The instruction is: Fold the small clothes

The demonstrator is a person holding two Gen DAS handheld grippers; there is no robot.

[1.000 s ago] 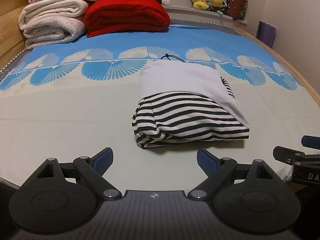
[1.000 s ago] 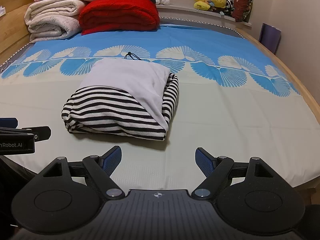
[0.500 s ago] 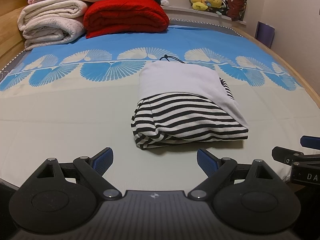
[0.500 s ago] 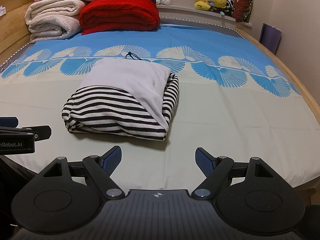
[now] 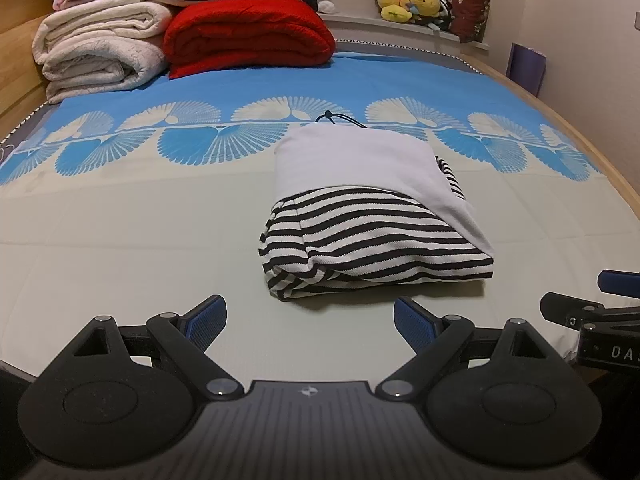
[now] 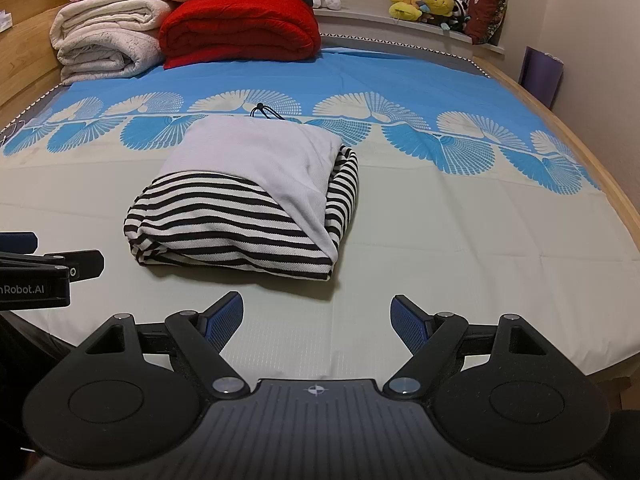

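A folded black-and-white striped garment with a plain grey-white part on top (image 5: 372,216) lies on the bed sheet (image 5: 120,240); it also shows in the right wrist view (image 6: 248,204). A black drawstring (image 5: 338,119) sticks out at its far edge. My left gripper (image 5: 310,322) is open and empty, just in front of the garment's near edge. My right gripper (image 6: 316,318) is open and empty, in front of the garment's near right corner. Each gripper shows at the edge of the other's view.
Folded white blankets (image 5: 100,56) and a red blanket (image 5: 248,36) are stacked at the head of the bed. Plush toys (image 5: 412,0) sit on the window sill. The bed's wooden rim (image 6: 592,168) runs along the right. A purple bag (image 6: 542,74) leans on the wall.
Both grippers stay open. The views shift only slightly; the garment has not moved.
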